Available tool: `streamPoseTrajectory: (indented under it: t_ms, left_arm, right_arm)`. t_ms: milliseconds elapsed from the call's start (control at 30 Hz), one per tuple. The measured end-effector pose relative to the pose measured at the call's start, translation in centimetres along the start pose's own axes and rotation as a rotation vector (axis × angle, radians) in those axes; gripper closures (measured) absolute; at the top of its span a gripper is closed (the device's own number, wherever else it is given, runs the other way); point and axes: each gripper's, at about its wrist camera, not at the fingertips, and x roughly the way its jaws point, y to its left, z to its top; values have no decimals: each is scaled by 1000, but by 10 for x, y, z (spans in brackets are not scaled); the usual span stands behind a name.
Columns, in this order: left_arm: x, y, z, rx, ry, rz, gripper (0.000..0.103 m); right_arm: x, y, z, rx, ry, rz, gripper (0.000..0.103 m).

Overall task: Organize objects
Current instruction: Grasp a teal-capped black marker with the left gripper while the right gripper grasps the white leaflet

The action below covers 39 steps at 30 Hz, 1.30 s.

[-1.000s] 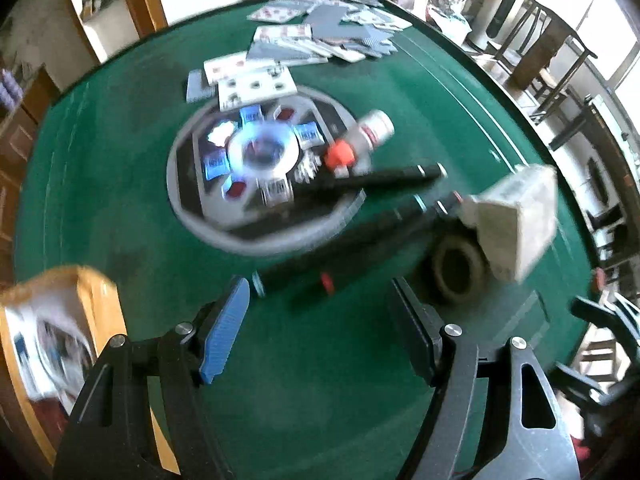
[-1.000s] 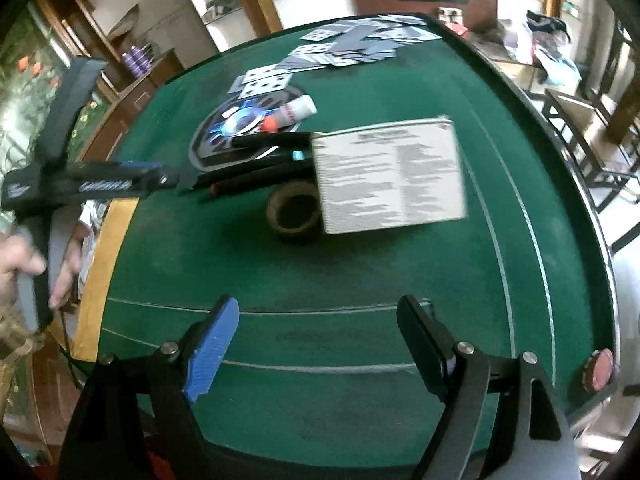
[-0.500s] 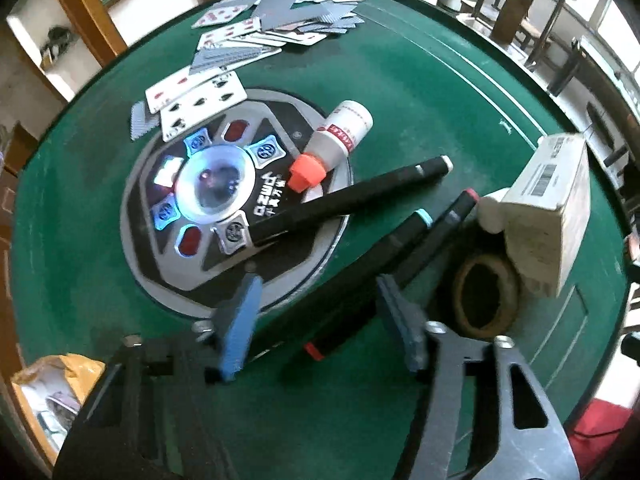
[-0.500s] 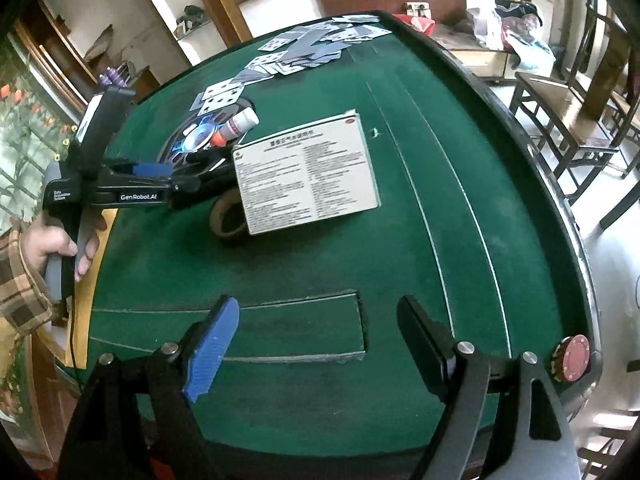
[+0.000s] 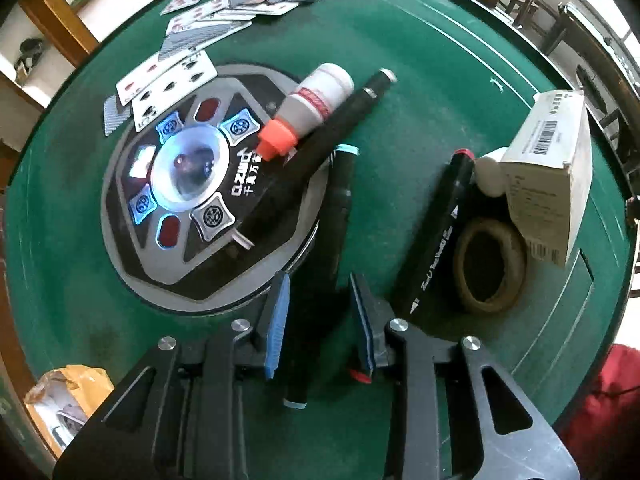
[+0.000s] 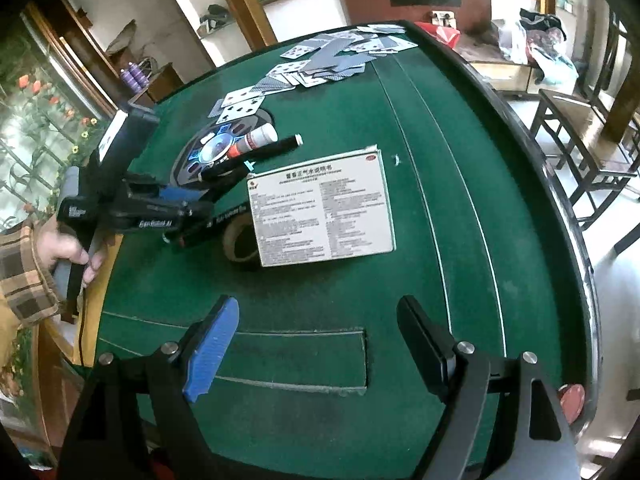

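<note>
The left gripper [image 5: 320,312] is in a tight spot. Its jaws have just been closing, with a black pen [image 5: 338,216] between them. The round game disc [image 5: 208,196] sits close on its left. Another pen [image 5: 438,232] and a tape roll [image 5: 490,264] crowd its right, with a white box [image 5: 548,184] behind them. In front of the right gripper [image 6: 318,334] lies bare green bench [image 6: 304,304]. Further ahead, the box [image 6: 322,210] blocks the way.

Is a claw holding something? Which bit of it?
Not quite yet. The left claw has just been closing around the teal-tipped black marker, near its closer end, pads apparently not touching. The right claw is open and empty.
</note>
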Motion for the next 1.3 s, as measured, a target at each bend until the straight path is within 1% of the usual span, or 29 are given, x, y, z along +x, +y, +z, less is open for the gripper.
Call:
streamPoseTrajectory:
  t_ms: [133,300,400,467,533,633,700,833,933,967,1000,1033,1100,1167,1200,1233,1267,1300]
  left_arm:
    - [0,2,5,-101,-1,-11,73]
    - [0,-13,17,-123,14,46,74]
    - [-3,-19,12,-167,15,39,87]
    - [-6,-24,6,-180,17,56,88]
    - [-9,-29,-4,-205,23,62,88]
    - [-16,-28,-28,-286,21,40,88]
    - [-22,-25,-51,-357,12,22,89]
    - [-35,-30,-95,-434,9,31,89]
    - [-42,-37,-122,-472,15,33,89]
    - [-45,-39,-130,-483,14,34,89]
    - [-46,-41,-134,-491,12,34,89]
    - [-48,-42,-137,-499,11,34,89]
    - [-50,-45,-142,-517,6,33,89]
    - [-51,-48,-144,-526,6,41,89]
    - [-52,-49,-146,-526,5,44,89]
    - [-53,-50,-147,-527,4,44,89]
    - [-54,-51,-150,-535,2,40,89]
    - [-55,-51,-151,-541,1,38,89]
  right_arm:
    - [5,-7,5,8,13,15,21]
    - [6,-12,11,-10,18,35,21]
    - [7,-16,15,-19,17,50,21]
    - [7,-20,18,-25,19,59,21]
    - [7,-25,23,-41,13,64,21]
    - [7,-32,36,-65,-2,72,21]
    - [9,-37,51,-74,-9,88,21]
    - [26,-44,78,-65,2,132,21]
    - [48,-52,90,-24,45,193,21]
    - [54,-54,91,1,67,224,21]
    - [58,-56,89,39,96,278,21]
    - [62,-57,84,79,134,338,19]
    - [65,-54,69,117,214,413,17]
    - [66,-44,48,100,314,516,17]
    - [65,-39,39,78,349,539,17]
    - [61,-37,33,47,356,508,17]
    - [58,-38,31,20,345,454,17]
    - [53,-39,31,-17,311,372,17]
